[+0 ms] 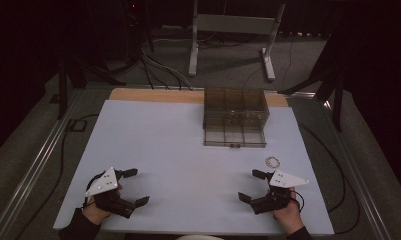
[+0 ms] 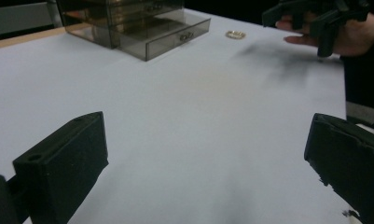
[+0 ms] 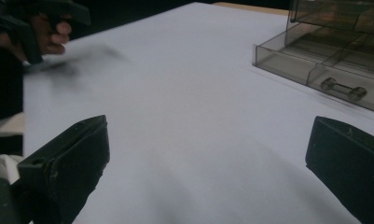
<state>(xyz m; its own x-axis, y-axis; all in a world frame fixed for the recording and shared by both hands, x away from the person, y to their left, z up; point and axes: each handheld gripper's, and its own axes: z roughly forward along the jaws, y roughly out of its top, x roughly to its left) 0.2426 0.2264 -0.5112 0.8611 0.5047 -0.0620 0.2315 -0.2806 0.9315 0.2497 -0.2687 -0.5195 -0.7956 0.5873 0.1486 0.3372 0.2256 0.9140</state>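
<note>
Gold-coloured and small, the ring [image 1: 272, 161] lies flat on the white desk [image 1: 188, 150] near its right edge, just short of the open bottom drawer [image 1: 234, 137] of the smoky clear drawer box [image 1: 235, 107] that stands at the far edge. Your right gripper [image 1: 249, 185] is the nearer one by far: the ring sits just beyond it and a little toward the right edge, so the reach is forward and slightly outward. Your left gripper [image 1: 136, 186] rests near the front left corner, well apart from the ring, which it sees far across the desk [image 2: 236, 34]. Both sets of fingers are spread wide and hold nothing. The ring has no long axis to line up with; I judge that you should come down over it with one finger on each side of the hoop.
</note>
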